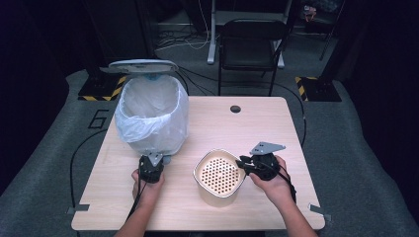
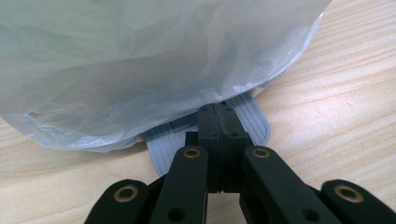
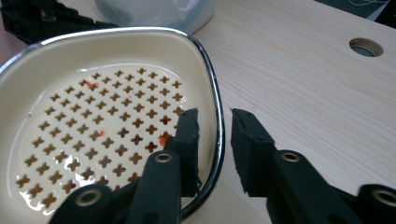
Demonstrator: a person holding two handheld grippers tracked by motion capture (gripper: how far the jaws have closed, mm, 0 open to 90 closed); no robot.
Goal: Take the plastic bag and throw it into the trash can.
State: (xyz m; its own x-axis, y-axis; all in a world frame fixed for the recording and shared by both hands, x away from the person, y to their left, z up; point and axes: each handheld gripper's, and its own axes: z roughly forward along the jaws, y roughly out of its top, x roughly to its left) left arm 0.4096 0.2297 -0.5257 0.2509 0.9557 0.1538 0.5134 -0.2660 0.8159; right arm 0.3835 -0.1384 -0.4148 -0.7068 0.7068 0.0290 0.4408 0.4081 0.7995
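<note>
hand-held gripper (image 3: 214,140) astride basket rim (image 3: 215,107), unclamped

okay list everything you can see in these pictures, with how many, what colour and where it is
pedal bin: one, pale grey, lid up, lined with a white plastic bag, table's far left
bin pedal: one, grey, ribbed, at the bin's foot
strainer basket: one, cream with a metal rim, perforated floor, near middle of table
table: one, light wood, with a round cable hole at its far edge
folding chair: one, black, behind the table
left gripper: one, black, shut, tips over the pedal
right gripper: one, black, jaws straddling the basket's rim
</note>
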